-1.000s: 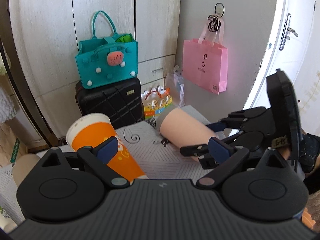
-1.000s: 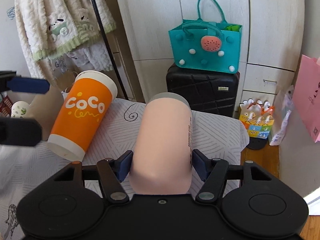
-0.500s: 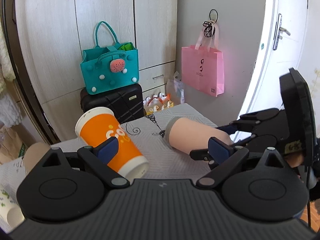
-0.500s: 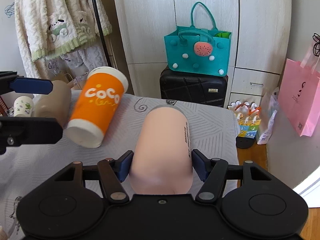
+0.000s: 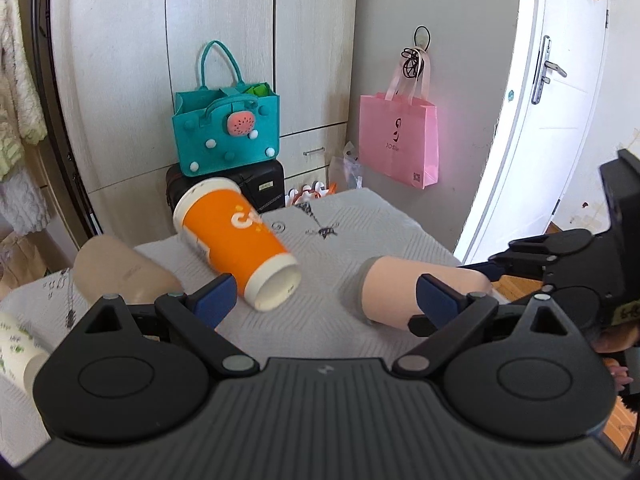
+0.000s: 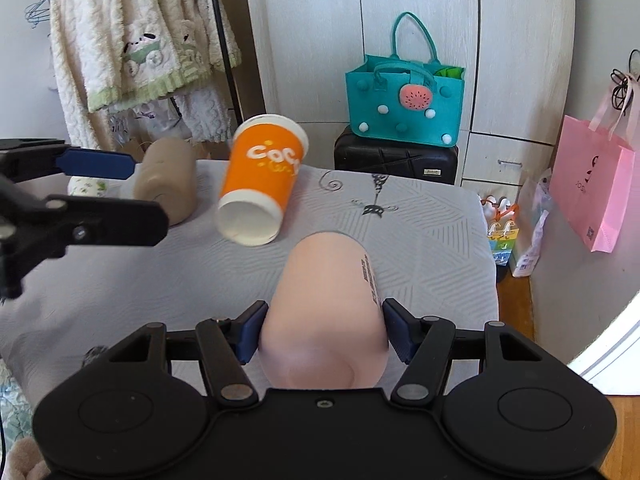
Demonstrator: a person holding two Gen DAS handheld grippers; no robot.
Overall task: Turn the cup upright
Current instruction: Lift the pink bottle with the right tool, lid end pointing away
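Observation:
A pink cup [image 6: 326, 304] lies on its side on the grey patterned table [image 6: 424, 240]. My right gripper [image 6: 323, 332] is shut on it near its base; the cup also shows in the left wrist view [image 5: 404, 294]. An orange "CoCo" cup [image 5: 234, 240] is tilted, its base end nearest me, and also shows in the right wrist view [image 6: 260, 178]. My left gripper [image 5: 324, 298] is open and empty, a little back from the orange cup; it shows at the left of the right wrist view [image 6: 80, 196].
A tan cup [image 5: 120, 272] lies on its side at the table's left, with a white patterned cup [image 5: 16, 352] beside it. A black suitcase [image 6: 396, 160] with a teal bag [image 6: 404, 108] stands behind the table. A pink bag [image 5: 396, 144] hangs on the wall.
My left gripper has pulled back and up from the orange cup, which was between its fingers and now tilts on the table. My right gripper keeps hold of the pink cup.

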